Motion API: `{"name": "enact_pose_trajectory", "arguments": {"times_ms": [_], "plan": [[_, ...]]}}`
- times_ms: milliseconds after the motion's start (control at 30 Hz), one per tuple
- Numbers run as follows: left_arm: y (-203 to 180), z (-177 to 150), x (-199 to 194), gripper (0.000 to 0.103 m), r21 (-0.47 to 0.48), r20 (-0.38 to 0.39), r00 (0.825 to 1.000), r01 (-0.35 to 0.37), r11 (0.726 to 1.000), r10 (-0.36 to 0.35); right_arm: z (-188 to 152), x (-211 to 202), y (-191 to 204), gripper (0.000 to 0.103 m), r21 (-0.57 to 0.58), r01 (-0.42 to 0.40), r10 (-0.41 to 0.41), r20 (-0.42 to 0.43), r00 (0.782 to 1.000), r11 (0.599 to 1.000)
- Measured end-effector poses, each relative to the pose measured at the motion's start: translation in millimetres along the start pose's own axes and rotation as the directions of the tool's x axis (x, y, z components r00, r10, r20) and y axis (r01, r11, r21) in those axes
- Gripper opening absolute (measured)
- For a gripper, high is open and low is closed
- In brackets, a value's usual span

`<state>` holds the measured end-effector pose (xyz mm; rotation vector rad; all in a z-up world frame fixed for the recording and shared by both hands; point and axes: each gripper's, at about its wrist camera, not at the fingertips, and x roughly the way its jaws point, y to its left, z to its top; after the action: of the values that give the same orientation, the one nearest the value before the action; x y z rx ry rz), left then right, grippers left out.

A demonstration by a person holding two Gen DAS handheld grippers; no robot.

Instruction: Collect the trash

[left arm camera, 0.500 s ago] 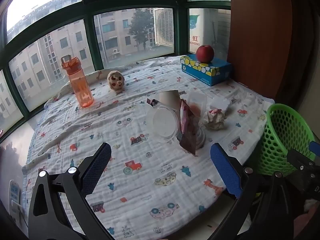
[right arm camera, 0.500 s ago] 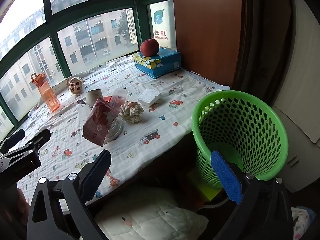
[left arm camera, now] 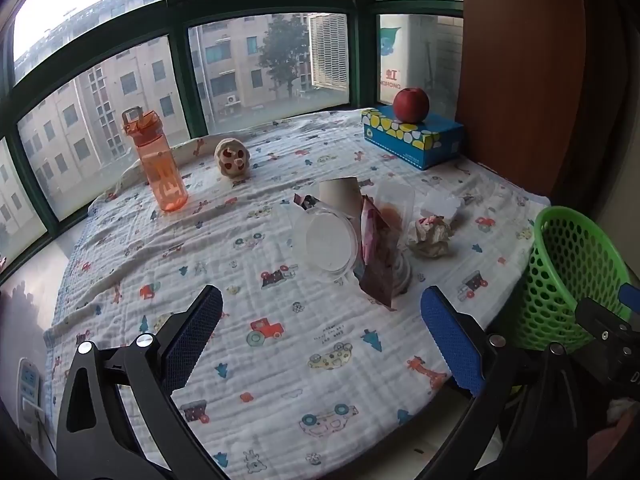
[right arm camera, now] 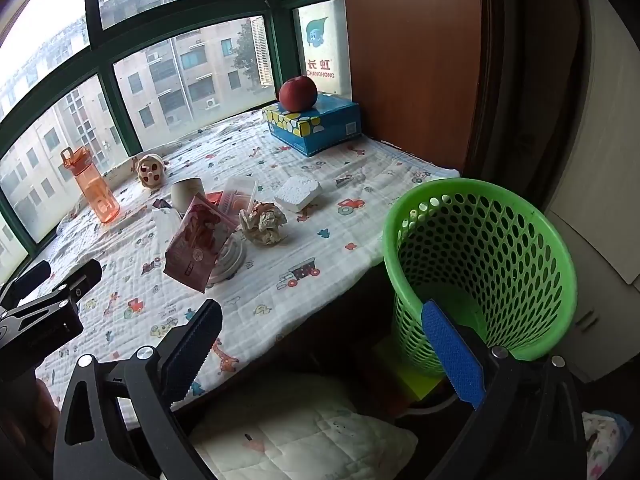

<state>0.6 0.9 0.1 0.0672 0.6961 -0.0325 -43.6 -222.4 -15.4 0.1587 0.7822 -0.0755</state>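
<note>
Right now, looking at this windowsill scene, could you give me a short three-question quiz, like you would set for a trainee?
1. True or false: the apple sits on the blue box.
2. Which is nearest the basket? A) bottle B) foam block C) toy
3. Fill in: both the left gripper and right gripper are ____ and hold nothing.

Key: 1 true; 2 B; 3 open.
</note>
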Motion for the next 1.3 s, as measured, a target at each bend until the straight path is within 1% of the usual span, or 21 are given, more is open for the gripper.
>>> {"name": "enact_pose_trajectory", "arguments": {"times_ms": [33,200,767,1300], "plan": [[1.9,-6.7,3.0,0.098,-0.001,0.000,1.000,-0.001,1.000,0.001,0.5,-0.7,-0.5,0.097,0.003,-0.001,0.001,0.000,1.000,1.000],[4.4,-8.9,3.5,0.098,-0.003,-0.003,1.000,0.003,1.000,-0.003,0.1,-0.4,-1.2,0.097,0.004,-0.003,0.003,-0.001,1.000,1.000],[-1.5,-5.8,5.0,0.098,-0.001,-0.025,1.000,0.010,1.000,-0.010,-0.2,0.3,-0.4,0.097,0.000,0.003,-0.003,-0.005,1.000,1.000],[-2.9,-5.4,5.6,0.098,0.001,-0.028,0.999,0.015,1.000,-0.015,-2.0,-0.3,0.5,0.097,0.000,0.005,-0.005,-0.006,1.000,1.000]]}}
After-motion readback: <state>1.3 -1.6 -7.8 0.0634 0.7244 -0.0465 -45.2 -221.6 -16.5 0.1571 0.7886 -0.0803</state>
